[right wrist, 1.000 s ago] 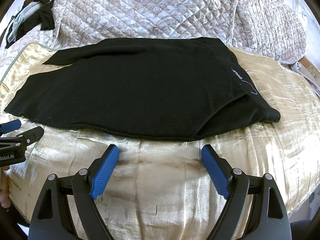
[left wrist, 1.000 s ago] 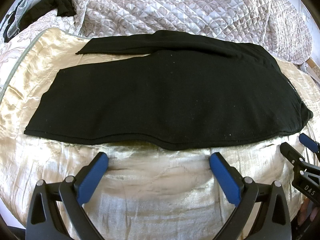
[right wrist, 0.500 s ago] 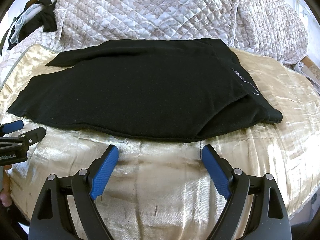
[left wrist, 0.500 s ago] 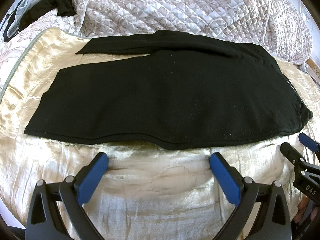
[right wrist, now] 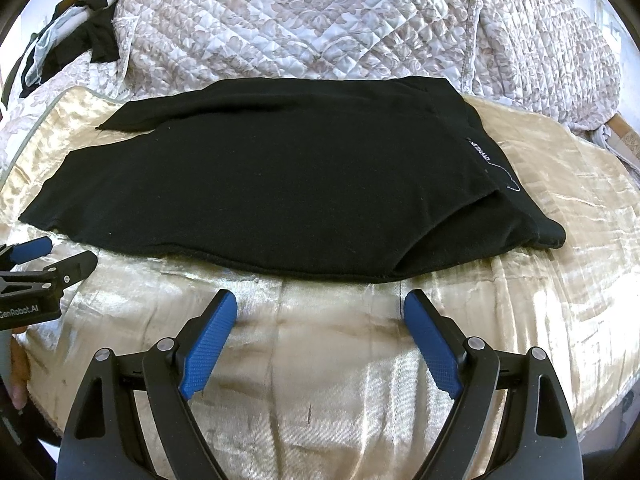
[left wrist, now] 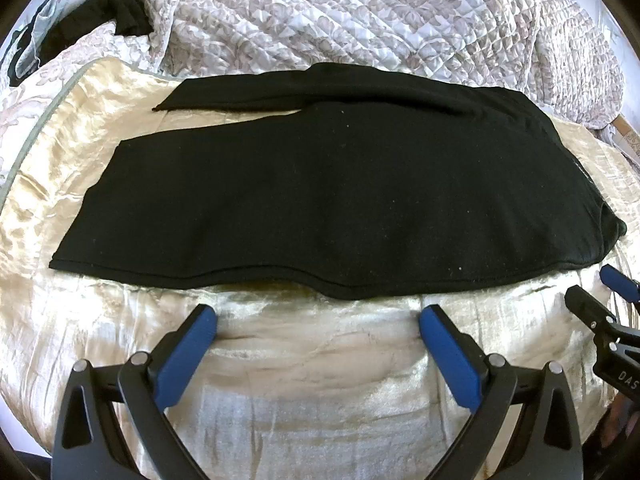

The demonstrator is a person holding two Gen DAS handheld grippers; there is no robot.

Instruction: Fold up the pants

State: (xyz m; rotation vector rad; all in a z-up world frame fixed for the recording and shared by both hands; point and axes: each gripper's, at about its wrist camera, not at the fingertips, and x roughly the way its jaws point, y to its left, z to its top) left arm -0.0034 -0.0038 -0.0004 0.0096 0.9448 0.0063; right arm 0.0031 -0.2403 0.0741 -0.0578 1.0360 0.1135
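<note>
My left tongs (left wrist: 318,316) hang spread wide, empty, just short of the near hem of the black pants (left wrist: 320,200). My right tongs (right wrist: 320,304) are spread the same way and pinch nothing, also just short of that near edge. Each pair shows at the edge of the other's view, so they sit side by side in front of the garment, well placed to come at its two ends together.

The pants lie straight ahead of both tongs on the gold satin cover (left wrist: 312,364) of the bed, spread lengthwise across my reach. One leg looks laid over the other: beyond my left tongs a second leg end (left wrist: 240,94) peeks out past the upper one, offset rather than matched. Ahead and to the outer side of my right tongs is the waistband (right wrist: 492,172) with its small white lettering, and a lower layer shows under the top one there. I take it the pants are folded in half lengthwise and flattened so the next fold can go end to end.

Further beyond is a quilted floral bedspread (right wrist: 340,20), and far off past my left tongs some dark clothing (left wrist: 96,20) is heaped, clear of the work.

My judgement: the next grip belongs on the leg ends. The satin looks slick, so the cloth may slide if I drag rather than lift.
</note>
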